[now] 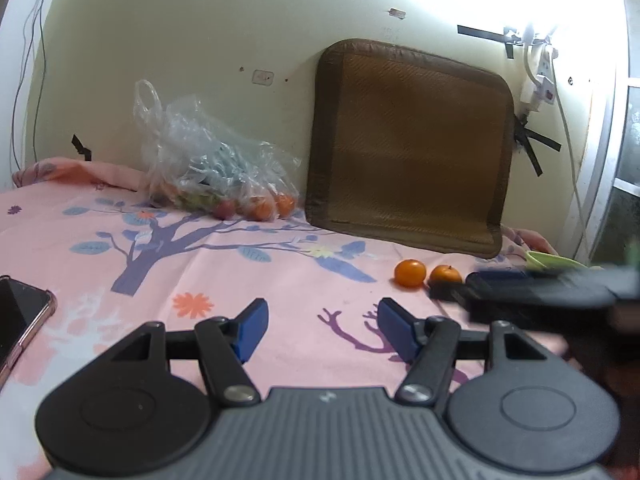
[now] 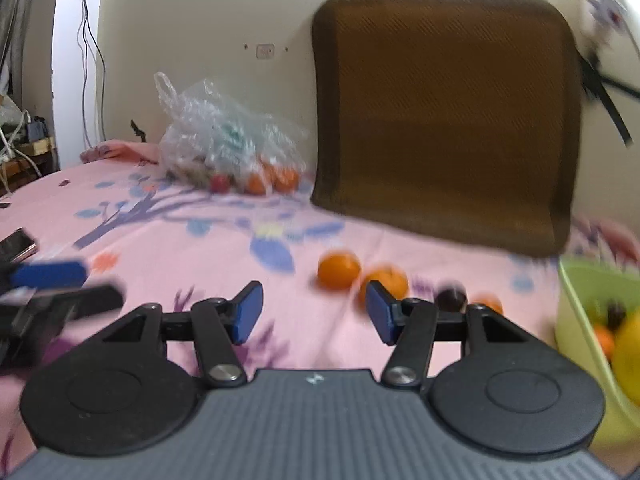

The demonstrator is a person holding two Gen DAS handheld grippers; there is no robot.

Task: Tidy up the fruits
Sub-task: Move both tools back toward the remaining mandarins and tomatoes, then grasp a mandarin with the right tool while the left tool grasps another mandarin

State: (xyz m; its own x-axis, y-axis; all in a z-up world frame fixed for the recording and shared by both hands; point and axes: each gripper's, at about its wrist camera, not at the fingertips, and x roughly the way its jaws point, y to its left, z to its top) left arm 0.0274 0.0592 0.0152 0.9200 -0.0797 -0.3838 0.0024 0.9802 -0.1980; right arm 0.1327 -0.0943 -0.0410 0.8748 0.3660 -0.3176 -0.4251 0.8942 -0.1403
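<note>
Two round orange tangerines, loose on the pink floral bedsheet just ahead of the right gripper, are approached with both grippers' jaws spread wide, nothing gripped, seemingly for the lime-green plastic basket.

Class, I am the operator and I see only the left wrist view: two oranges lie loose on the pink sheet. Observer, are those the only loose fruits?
Observer: No. The right wrist view shows a dark round fruit and another small orange one further right, beyond the two oranges.
Operator: I see just a green rim at my right edge. What is it?
Observer: A green basket, already holding fruit, including a large yellow one.
Operator: Are the right tongs holding anything?
Observer: No. The right tongs are open and empty, as are the left tongs.
</note>
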